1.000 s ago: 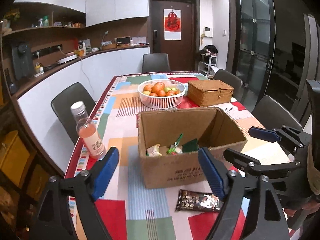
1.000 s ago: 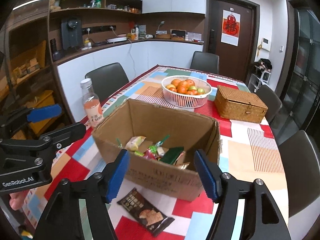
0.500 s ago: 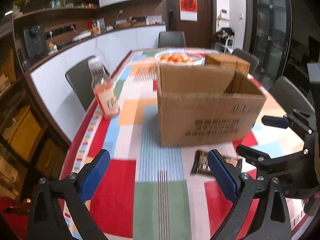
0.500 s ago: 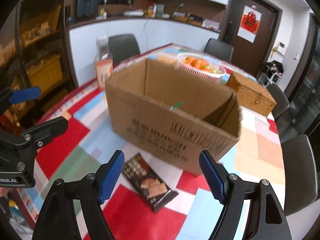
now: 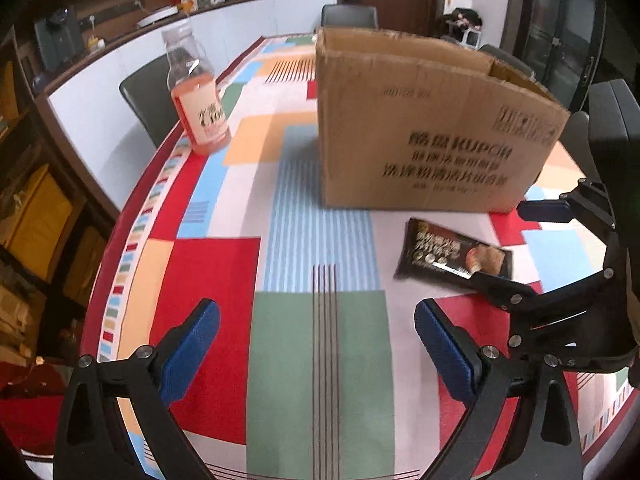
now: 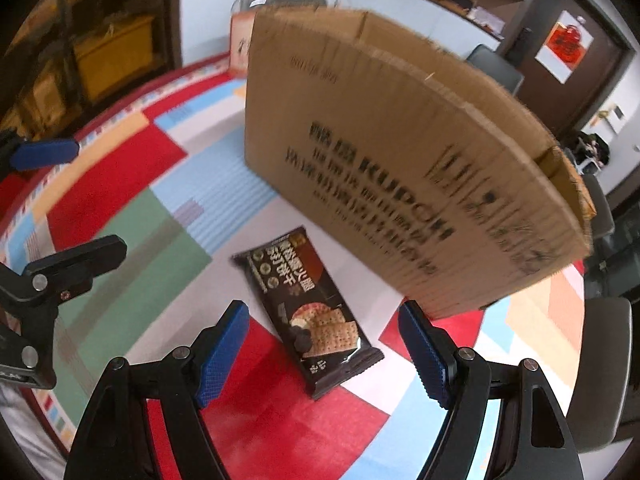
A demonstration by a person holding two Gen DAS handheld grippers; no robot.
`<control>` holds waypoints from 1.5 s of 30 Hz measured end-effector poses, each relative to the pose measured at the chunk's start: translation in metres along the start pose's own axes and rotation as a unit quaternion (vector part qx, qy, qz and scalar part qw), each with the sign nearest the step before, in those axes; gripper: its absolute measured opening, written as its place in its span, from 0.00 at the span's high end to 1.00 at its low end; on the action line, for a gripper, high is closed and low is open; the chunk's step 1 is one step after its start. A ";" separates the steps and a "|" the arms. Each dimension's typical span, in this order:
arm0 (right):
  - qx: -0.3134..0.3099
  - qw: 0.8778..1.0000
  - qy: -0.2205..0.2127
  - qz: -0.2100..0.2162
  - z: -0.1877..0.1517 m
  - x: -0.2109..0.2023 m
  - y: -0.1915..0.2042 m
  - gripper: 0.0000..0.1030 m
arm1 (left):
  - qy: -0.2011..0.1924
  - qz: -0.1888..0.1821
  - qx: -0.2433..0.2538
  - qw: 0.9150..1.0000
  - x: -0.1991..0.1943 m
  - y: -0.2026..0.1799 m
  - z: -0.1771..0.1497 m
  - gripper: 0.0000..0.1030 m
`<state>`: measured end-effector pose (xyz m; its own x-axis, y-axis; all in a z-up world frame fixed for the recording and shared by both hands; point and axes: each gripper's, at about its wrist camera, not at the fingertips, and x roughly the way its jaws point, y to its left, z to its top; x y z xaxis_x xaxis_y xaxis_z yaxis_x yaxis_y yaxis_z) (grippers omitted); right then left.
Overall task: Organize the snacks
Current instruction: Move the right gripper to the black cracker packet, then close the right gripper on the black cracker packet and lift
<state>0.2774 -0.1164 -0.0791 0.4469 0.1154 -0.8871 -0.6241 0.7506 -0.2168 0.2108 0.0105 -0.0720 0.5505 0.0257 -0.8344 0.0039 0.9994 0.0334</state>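
- A bottle (image 5: pixel 199 96) of pink drink stands near the tabletop's (image 5: pixel 304 364) left edge.
- The left gripper (image 5: pixel 316 354) hangs spread wide over bare cloth, nothing between its fingers.
- The cardboard box (image 5: pixel 424 128) sits mid-table.
- A dark biscuit packet (image 6: pixel 308 314) lies flat just before the box.
- The right gripper (image 6: pixel 322 354) is spread above the packet's near end, jaws clear of it.

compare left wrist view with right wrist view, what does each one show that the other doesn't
Only the left wrist view shows the whole drink bottle with its pink drink, and the left gripper open over bare tablecloth. Only the right wrist view shows the right gripper open around the biscuit packet, and the red poster whole. Both show the cardboard box and the packet.
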 end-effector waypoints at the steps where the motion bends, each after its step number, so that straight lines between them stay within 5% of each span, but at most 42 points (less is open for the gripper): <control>1: -0.004 1.000 0.007 0.002 0.000 0.005 0.001 0.25 | 0.006 -0.001 -0.002 1.000 0.003 0.001 -0.001 0.04; 26: 0.051 0.995 0.039 0.075 0.010 0.072 -0.008 0.26 | 0.062 -0.004 -0.020 0.998 0.046 0.003 0.002 0.04; 35: 0.097 0.991 0.020 0.086 0.002 0.066 -0.011 0.45 | 0.056 -0.008 -0.020 0.998 0.045 0.003 0.004 0.04; 45: 0.152 0.986 -0.009 0.074 -0.020 0.038 -0.015 0.50 | 0.034 -0.014 -0.011 0.999 0.033 0.000 0.008 0.04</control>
<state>0.2909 -0.1365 -0.1173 0.3776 0.2477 -0.8922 -0.4634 0.8847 0.0495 0.2356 0.0115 -0.0954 0.4923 -0.0006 -0.8705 -0.0013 1.0000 -0.0014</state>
